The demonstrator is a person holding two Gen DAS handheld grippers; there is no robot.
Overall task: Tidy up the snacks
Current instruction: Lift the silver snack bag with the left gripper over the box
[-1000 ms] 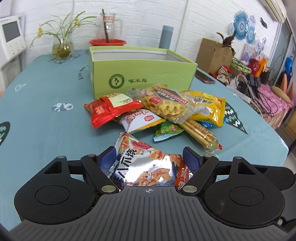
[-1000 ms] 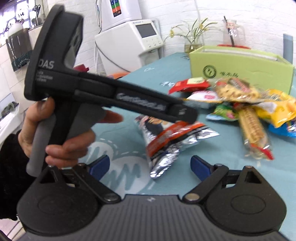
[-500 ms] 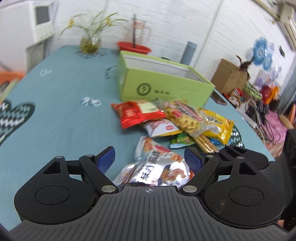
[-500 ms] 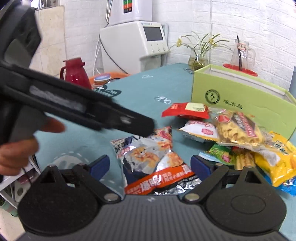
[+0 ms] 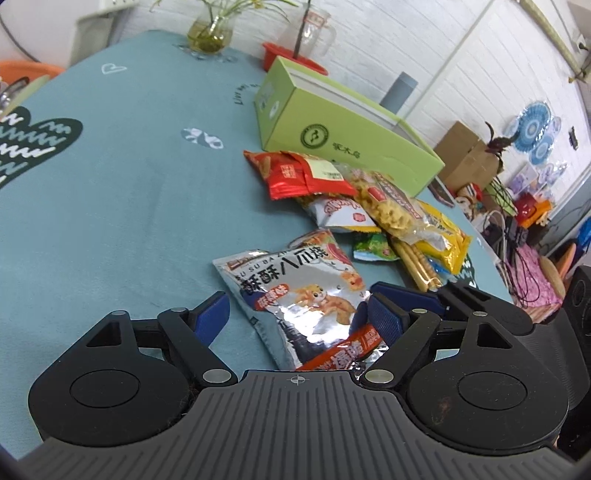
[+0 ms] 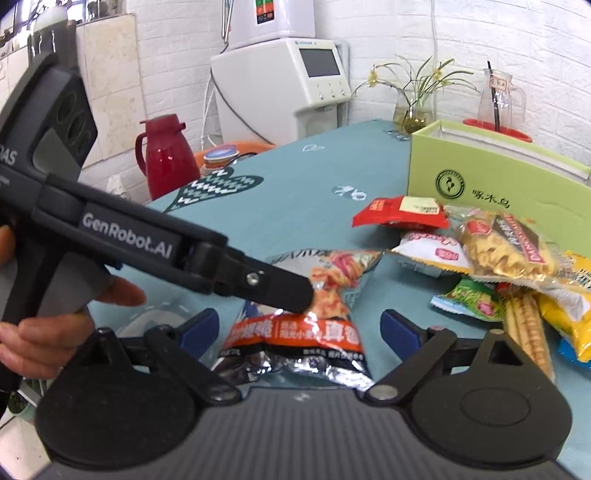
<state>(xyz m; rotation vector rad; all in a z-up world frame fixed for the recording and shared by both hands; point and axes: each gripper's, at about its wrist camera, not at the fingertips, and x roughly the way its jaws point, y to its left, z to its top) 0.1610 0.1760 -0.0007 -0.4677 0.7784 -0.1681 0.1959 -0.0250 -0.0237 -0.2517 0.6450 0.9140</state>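
A silver snack bag (image 5: 303, 291) with an orange band lies on the teal tablecloth (image 5: 129, 184). My left gripper (image 5: 299, 314) is open around its near end, the left pad well clear of it. My right gripper (image 6: 299, 328) is open too, and the bag's crumpled end (image 6: 295, 343) sits between its blue pads. One left-gripper finger (image 6: 280, 288) reaches across the bag in the right wrist view. Beyond lie a red packet (image 5: 295, 177), a clear bag of curly snacks (image 5: 388, 199), a yellow bag (image 5: 443, 236) and breadsticks (image 5: 417, 266), in front of an open green box (image 5: 351, 133).
A flower vase (image 5: 208, 33) and a glass jug on a red tray (image 5: 306, 33) stand behind the box. A red thermos (image 6: 166, 158) and a white appliance (image 6: 284, 81) are off the table's far side. A hand (image 6: 48, 325) holds the left gripper. A cardboard box (image 5: 469, 155) sits beyond the table.
My left gripper's jaws have widened off the silver bag and the gripper has rolled and shifted sideways. The right gripper has closed in, so the bag's end now sits between its pads.
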